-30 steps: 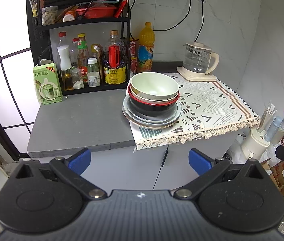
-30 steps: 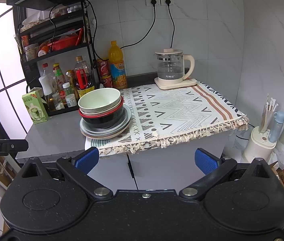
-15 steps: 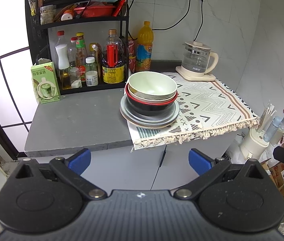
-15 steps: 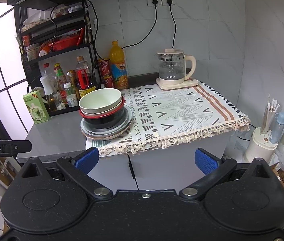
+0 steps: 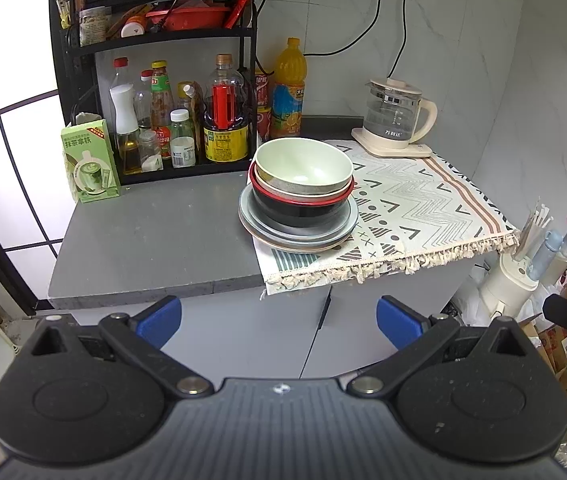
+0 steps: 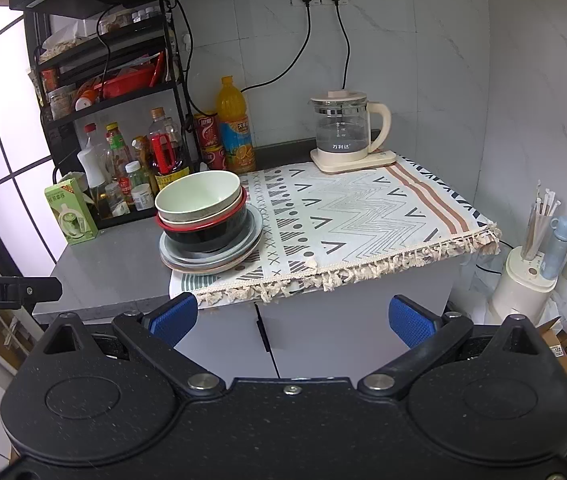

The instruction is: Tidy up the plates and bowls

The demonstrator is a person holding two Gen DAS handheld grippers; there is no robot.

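A stack of dishes stands at the left end of a patterned cloth (image 5: 423, 208) on the counter. A pale green bowl (image 5: 303, 164) sits on top, nested in a pinkish bowl and a black bowl with a red rim (image 5: 299, 210), all on grey plates (image 5: 303, 236). The stack also shows in the right wrist view, with the green bowl (image 6: 199, 196) and the plates (image 6: 219, 256). My left gripper (image 5: 279, 320) is open and empty, in front of and below the counter edge. My right gripper (image 6: 289, 318) is open and empty, also short of the counter.
A black rack with bottles (image 5: 171, 120) stands at the back left, a green carton (image 5: 89, 166) beside it. A glass kettle (image 5: 397, 120) sits at the back right on the cloth. A white container with straws (image 6: 531, 276) stands on the right, below counter height.
Both views have shifted slightly; the dish stack sits a little further left in the left wrist view. Nothing on the counter moved. Both grippers stay open.
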